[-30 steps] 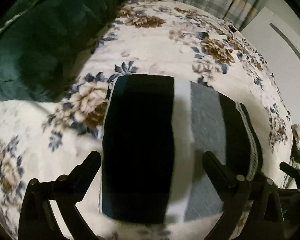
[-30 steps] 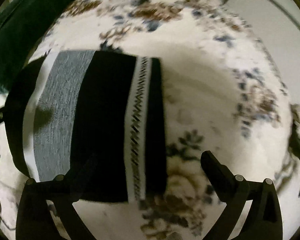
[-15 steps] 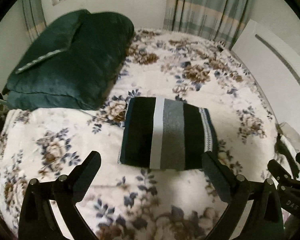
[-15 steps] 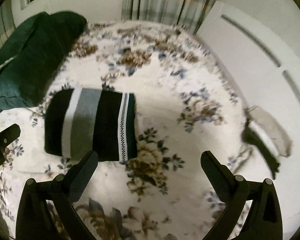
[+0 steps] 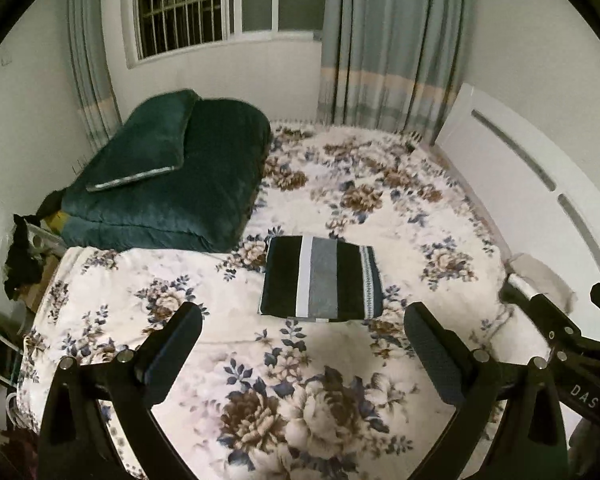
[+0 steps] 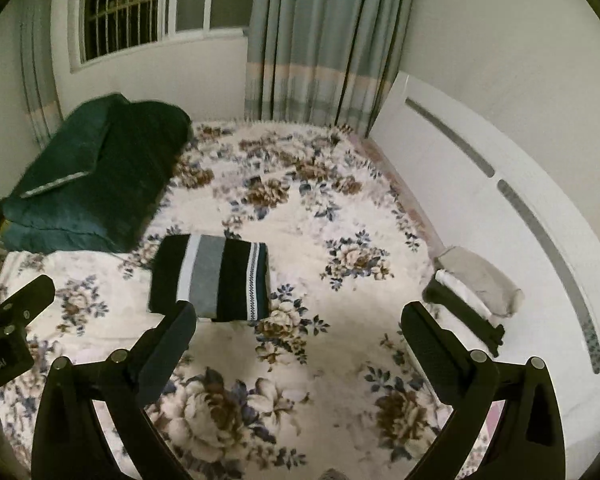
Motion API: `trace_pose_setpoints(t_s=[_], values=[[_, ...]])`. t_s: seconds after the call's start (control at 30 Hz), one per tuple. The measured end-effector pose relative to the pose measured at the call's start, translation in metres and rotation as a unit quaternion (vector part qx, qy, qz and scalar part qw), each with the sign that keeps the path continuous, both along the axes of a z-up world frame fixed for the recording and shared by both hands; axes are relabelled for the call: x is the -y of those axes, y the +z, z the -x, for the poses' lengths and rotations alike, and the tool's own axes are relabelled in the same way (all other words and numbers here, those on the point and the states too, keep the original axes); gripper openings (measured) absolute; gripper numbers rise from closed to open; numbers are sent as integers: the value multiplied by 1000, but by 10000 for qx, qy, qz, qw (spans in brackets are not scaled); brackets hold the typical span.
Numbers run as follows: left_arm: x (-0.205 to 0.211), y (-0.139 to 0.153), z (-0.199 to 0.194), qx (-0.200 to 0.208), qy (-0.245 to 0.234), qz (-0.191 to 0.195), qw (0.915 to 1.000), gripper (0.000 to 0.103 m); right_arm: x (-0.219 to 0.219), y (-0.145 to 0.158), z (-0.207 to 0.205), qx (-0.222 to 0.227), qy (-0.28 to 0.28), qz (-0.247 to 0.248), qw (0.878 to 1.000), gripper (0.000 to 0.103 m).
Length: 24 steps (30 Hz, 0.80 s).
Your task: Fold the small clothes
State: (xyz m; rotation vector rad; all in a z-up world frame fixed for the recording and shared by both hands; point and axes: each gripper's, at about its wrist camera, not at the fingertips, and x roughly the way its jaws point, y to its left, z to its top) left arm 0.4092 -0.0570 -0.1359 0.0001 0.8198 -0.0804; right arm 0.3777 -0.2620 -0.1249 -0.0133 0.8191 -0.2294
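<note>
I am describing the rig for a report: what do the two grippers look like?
Both the left gripper and the right gripper are black, with two flat, wedge-shaped fingers on angular arms held by silver screws. The right gripper's body shows white letters "DAS". No cables or sleeves are visible.

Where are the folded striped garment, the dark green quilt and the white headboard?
Folded black, white and grey striped garment [image 5: 320, 282]: left wrist view, grey stripe.
Dark green folded quilt [image 5: 172, 184]: left wrist view, top face.
White headboard [image 6: 480, 200]: right wrist view, flat panel.
</note>
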Motion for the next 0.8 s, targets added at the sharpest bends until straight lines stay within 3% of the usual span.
trace_pose_setpoints(t_s=[0.2, 0.4, 0.8], values=[[1, 46, 51, 336, 36, -65, 9994, 103, -9, 65, 69, 451, 114, 115, 9989, 103], [-1, 73, 89, 514, 103, -49, 9986, 103, -14, 106, 123, 674, 139, 66, 9976, 103], [-8, 84, 121, 623, 250, -45, 9977, 103, -15, 135, 166, 877, 235, -1, 9959, 103]])
